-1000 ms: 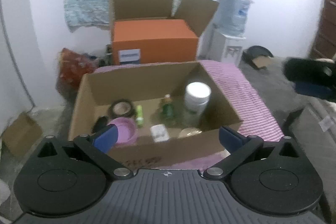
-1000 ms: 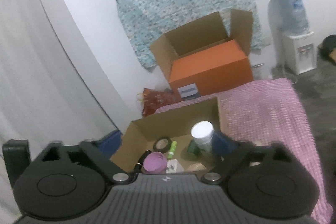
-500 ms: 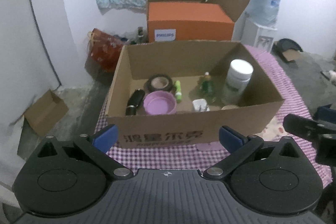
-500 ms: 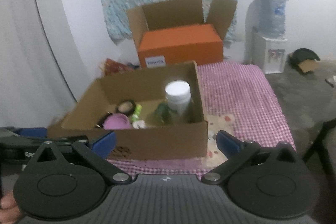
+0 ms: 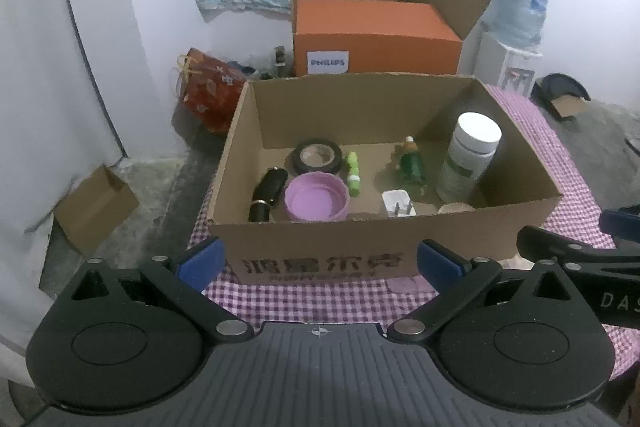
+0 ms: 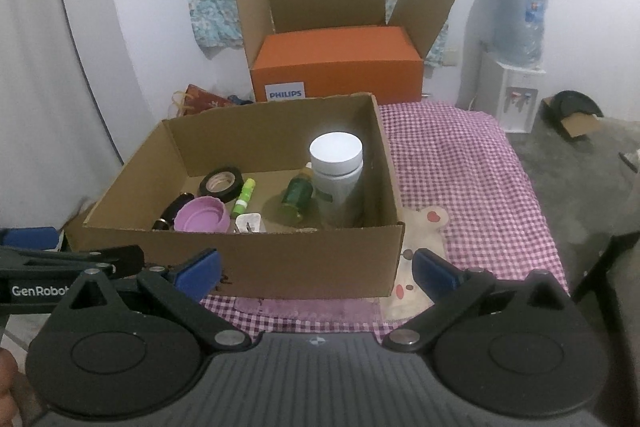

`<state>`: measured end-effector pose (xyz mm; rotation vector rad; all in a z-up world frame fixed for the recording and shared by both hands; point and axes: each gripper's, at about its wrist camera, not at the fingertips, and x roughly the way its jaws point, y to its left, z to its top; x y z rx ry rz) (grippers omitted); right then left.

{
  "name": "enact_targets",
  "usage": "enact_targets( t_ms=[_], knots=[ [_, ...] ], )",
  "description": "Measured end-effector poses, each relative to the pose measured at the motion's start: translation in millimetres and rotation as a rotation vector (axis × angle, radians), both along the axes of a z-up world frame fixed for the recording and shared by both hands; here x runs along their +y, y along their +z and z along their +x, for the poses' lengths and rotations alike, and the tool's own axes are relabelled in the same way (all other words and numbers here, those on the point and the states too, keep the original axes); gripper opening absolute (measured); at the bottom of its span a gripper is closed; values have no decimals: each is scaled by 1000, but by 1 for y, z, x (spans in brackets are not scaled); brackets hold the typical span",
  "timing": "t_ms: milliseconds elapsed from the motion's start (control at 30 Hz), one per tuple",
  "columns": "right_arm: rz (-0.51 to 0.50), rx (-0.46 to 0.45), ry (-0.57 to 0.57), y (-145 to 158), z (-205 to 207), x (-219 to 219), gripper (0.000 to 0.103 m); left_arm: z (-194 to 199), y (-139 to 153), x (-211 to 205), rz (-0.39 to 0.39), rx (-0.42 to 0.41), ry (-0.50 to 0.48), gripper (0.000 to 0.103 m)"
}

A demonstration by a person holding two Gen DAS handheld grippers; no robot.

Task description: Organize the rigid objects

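Note:
An open cardboard box (image 5: 384, 255) (image 6: 304, 267) stands on a pink checked cloth. Inside lie a purple lid (image 5: 316, 197) (image 6: 202, 215), a black tape roll (image 5: 318, 157) (image 6: 221, 181), a green marker (image 5: 353, 173) (image 6: 245, 197), a black tube (image 5: 267, 193), a white plug (image 5: 398, 207) (image 6: 249, 223), a green bottle (image 5: 412, 163) (image 6: 298, 197) and a tall white-capped jar (image 5: 468, 157) (image 6: 336, 171). My left gripper (image 5: 320, 261) is open, in front of the box's near wall. My right gripper (image 6: 316, 271) is open too, before the box's near right corner.
An orange box (image 5: 376, 39) sits in a larger open carton behind. A water dispenser (image 6: 516, 67) stands at the back right, a red bag (image 5: 208, 87) and a small carton (image 5: 96, 207) on the floor to the left. The checked cloth (image 6: 460, 167) stretches right of the box.
Both grippers have drawn back and steadied in front of the box; the right one swung from the left side to face the box's right corner. Fingers stayed open.

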<state>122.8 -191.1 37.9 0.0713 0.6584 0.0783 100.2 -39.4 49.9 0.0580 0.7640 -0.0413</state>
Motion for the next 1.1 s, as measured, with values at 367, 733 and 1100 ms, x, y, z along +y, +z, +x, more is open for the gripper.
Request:
enact_targets(
  t_ms=[367, 733, 1100],
  knots=[
    [-24, -13, 9, 5, 4, 5, 103, 1, 2, 6, -13, -2, 19, 102],
    [-33, -21, 18, 8, 3, 8, 103, -2, 3, 9, -14, -13, 24, 102],
    [-31, -22, 19, 9, 3, 8, 103, -1, 4, 10, -12, -15, 23, 102]
  ],
)
